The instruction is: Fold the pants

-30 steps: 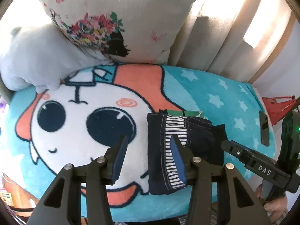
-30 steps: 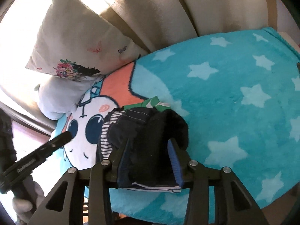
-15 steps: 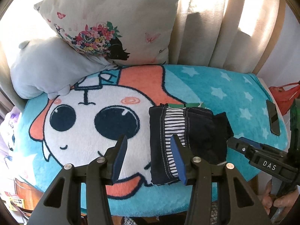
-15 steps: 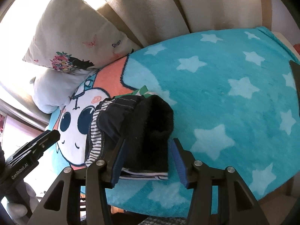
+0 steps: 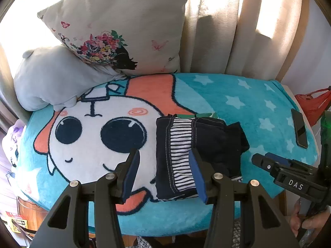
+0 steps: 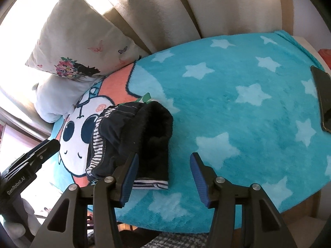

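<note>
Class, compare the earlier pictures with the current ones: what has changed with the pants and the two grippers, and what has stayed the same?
The right hand-held gripper let go of the folded pants, opened and drew back to their right. The left hand-held gripper also pulled back, open as before. The pants stayed folded on the blanket, and the phone and pillow did not move.

**Black grippers, blue pads**

The left gripper (image 5: 164, 174) has matte black angular arms, silver round screws and ribbed blue pads (image 5: 132, 170). The right gripper (image 6: 163, 178) matches; seen from the left wrist, its body carries white "DAS" lettering, gripped by a bare-skinned hand (image 5: 308, 223).
</note>
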{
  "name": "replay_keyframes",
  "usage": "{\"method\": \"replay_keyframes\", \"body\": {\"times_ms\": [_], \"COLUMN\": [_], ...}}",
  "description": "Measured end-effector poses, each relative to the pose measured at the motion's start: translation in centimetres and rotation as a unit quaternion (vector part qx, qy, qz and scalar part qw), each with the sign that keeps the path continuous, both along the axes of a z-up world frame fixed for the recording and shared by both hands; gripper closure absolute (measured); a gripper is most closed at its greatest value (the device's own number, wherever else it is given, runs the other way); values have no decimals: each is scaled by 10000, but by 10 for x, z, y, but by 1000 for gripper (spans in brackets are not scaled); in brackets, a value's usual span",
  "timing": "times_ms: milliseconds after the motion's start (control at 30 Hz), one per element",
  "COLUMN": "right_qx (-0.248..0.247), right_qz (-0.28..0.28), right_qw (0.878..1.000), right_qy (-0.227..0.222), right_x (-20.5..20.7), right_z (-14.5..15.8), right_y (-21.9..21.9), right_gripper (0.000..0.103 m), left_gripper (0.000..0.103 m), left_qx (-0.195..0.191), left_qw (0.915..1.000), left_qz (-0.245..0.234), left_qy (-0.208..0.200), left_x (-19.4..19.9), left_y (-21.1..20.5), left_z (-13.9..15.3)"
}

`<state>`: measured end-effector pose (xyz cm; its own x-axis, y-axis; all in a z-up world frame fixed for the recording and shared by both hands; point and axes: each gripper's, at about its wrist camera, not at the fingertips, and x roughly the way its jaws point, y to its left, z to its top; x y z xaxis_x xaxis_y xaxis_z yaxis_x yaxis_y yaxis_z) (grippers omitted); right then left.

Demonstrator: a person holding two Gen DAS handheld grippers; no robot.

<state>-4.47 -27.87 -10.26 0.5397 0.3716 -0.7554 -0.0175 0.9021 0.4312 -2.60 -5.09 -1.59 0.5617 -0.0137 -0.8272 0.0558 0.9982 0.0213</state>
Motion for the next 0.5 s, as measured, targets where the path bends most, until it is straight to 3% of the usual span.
{"method": "replay_keyframes", "body": {"times_ms": [367,500], "right_qx": [37,68], "right_qz": [41,19], "right_qw": [10000,10000], "right_qy": [67,68], "right_x": [3,6], "right_z": [-5,-5], "right_y": [-4,-5], "right_gripper": [46,45], "left_gripper": [50,50], "left_qx": [-48,-471], "left_qw": [9999,9983], "left_qz": [19,91], "left_qy": [96,316], "left_x": [3,12], "left_y": [-2,11], "left_z": [-4,-10]}}
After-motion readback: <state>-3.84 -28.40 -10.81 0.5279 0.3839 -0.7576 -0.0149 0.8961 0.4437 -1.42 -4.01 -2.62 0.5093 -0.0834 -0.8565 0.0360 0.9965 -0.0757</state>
